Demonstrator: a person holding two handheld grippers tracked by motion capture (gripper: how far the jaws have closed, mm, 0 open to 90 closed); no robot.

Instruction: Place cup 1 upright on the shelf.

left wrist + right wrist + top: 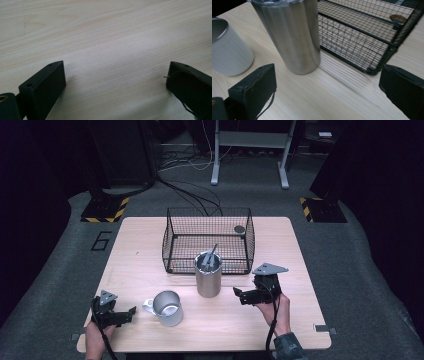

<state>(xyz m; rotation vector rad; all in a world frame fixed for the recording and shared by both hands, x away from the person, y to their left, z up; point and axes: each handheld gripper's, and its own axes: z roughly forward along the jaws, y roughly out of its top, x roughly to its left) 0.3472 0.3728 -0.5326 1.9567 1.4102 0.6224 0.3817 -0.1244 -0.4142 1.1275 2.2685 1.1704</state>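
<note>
Steel tumbler (208, 275) stands mid-bench, touching the wire basket (172, 242) at its 12 o'clock, mug (167, 308) near its 8. I see bare wood between my right claw (241, 295), at its 3, and it. Both it and my left claw (131, 311) gape wide, empty.

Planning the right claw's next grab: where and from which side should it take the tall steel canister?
Probably take the tall steel canister on its bare round wall, at mid-height, coming in level from the right claw side. It stands upright with straight, handle-less sides; a utensil sticks out of the top, and the wire basket sits close behind, so top and rear approaches look worse. The jaws stand wide open.
</note>
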